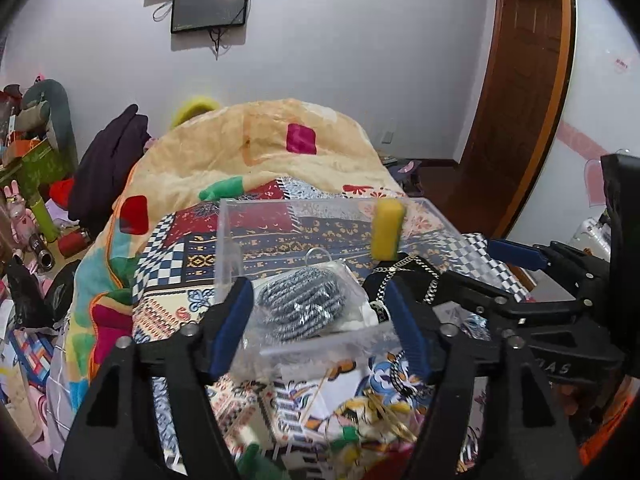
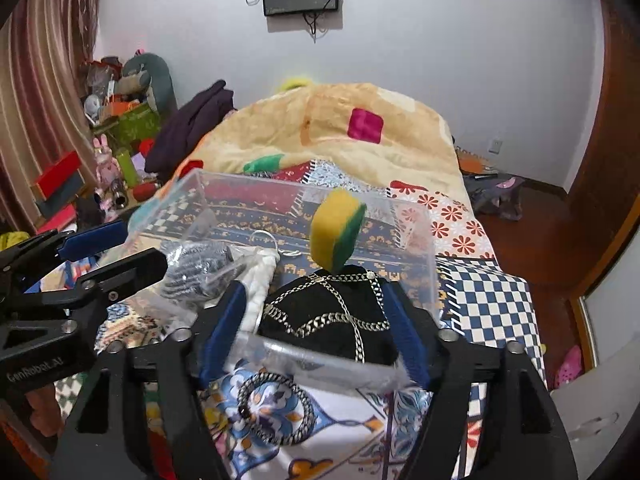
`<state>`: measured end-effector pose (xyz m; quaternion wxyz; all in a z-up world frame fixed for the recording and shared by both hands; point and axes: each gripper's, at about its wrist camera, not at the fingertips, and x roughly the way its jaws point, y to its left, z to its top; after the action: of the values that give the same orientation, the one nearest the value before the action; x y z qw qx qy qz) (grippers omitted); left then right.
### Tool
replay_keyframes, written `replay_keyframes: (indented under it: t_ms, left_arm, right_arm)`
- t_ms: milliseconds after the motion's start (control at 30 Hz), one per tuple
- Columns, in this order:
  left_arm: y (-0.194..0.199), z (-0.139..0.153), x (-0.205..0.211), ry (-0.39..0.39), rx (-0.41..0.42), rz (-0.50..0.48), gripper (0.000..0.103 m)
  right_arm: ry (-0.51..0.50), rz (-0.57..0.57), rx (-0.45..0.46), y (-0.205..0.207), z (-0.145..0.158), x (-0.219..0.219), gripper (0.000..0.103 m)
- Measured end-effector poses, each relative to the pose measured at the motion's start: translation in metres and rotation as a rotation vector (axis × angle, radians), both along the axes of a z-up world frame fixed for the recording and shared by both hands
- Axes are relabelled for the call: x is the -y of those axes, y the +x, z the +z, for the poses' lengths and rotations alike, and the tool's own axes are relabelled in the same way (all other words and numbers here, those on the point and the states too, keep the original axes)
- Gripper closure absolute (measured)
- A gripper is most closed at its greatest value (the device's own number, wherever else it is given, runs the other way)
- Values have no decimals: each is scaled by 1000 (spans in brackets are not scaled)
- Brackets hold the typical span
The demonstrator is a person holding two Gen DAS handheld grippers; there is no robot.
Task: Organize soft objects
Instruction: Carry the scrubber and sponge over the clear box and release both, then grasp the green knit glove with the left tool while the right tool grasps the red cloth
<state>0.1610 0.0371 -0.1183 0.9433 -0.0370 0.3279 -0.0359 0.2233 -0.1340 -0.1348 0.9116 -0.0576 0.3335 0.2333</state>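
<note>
A clear plastic box stands on the patterned bed. Inside lie a bagged steel scourer, a white cloth and a black cap with chain trim. A yellow-green sponge is in the air above the cap, blurred, with no gripper touching it. My left gripper is open at the box's near left, by the scourer. My right gripper is open, its fingers either side of the cap.
A metal chain loop and gold rings lie on the sheet in front of the box. A folded beige quilt fills the far bed. Clutter stands at the left; a wooden door is at the right.
</note>
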Motion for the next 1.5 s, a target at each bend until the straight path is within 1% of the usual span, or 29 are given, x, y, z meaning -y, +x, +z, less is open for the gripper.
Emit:
replay_keyframes:
  t_ms: [33, 67, 200, 333, 433, 633, 833, 933, 1000, 1033, 1067, 1100, 1133, 1167, 1200, 1233, 1267, 1300, 1367, 1433, 1467, 1500]
  left_arm:
    - [-4, 3, -1, 0, 6, 1, 26]
    - [-10, 5, -2, 0, 14, 3, 25]
    - [-35, 13, -7, -15, 35, 10, 12]
    - [-59, 14, -9, -4, 48, 15, 7]
    - [-74, 7, -10, 1, 37, 19, 6]
    - [-99, -18, -11, -14, -24, 19, 6]
    - [-114, -45, -6, 43, -78, 45, 6]
    - [-117, -59, -9, 32, -107, 48, 6]
    - [-118, -65, -11, 10, -124, 62, 6]
    - [-118, -67, -13, 2, -129, 68, 6]
    - [-118, -70, -14, -6, -135, 69, 6]
    - [-117, -72, -15, -9, -140, 72, 6]
    - [-116, -74, -16, -13, -144, 75, 9]
    - [-115, -76, -17, -20, -152, 75, 12]
    - [-115, -78, -17, -24, -160, 72, 19]
    - [-114, -81, -17, -29, -170, 66, 25]
    - [-113, -83, -17, -33, -179, 60, 27]
    - [-113, -86, -17, -37, -187, 58, 31]
    - [-113, -88, -18, -47, -192, 51, 36]
    - [-113, -89, -17, -57, -196, 40, 46]
    - [-112, -88, -16, -54, -195, 37, 49]
    - [-113, -87, -16, -49, -189, 36, 54]
  right_arm:
    - [5, 0, 11, -6, 3, 2, 27]
    - [9, 2, 19, -10, 5, 3, 27]
    - [26, 22, 42, -32, 13, 6, 27]
    - [42, 49, 46, -52, 11, 6, 22]
    - [39, 70, 36, -67, 4, 5, 21]
    - [26, 106, -28, -84, -19, -1, 21]
    - [32, 138, -117, -96, -45, -3, 22]
    - [17, 162, -155, -101, -59, -9, 22]
    - [-1, 177, -168, -103, -65, -14, 22]
    - [-7, 185, -172, -105, -67, -16, 26]
    - [-12, 192, -182, -104, -70, -19, 33]
    - [-15, 195, -191, -103, -71, -20, 36]
    - [-14, 199, -201, -102, -73, -21, 40]
    - [-12, 203, -216, -100, -75, -21, 46]
    - [-10, 203, -227, -99, -77, -21, 50]
    - [-6, 203, -239, -97, -79, -20, 60]
    - [1, 204, -251, -95, -80, -20, 72]
    - [6, 203, -256, -95, -81, -19, 76]
    - [25, 202, -255, -96, -79, -15, 83]
    - [24, 193, -230, -99, -76, -13, 88]
    - [22, 190, -218, -101, -75, -12, 89]
    - [23, 187, -210, -102, -73, -12, 90]
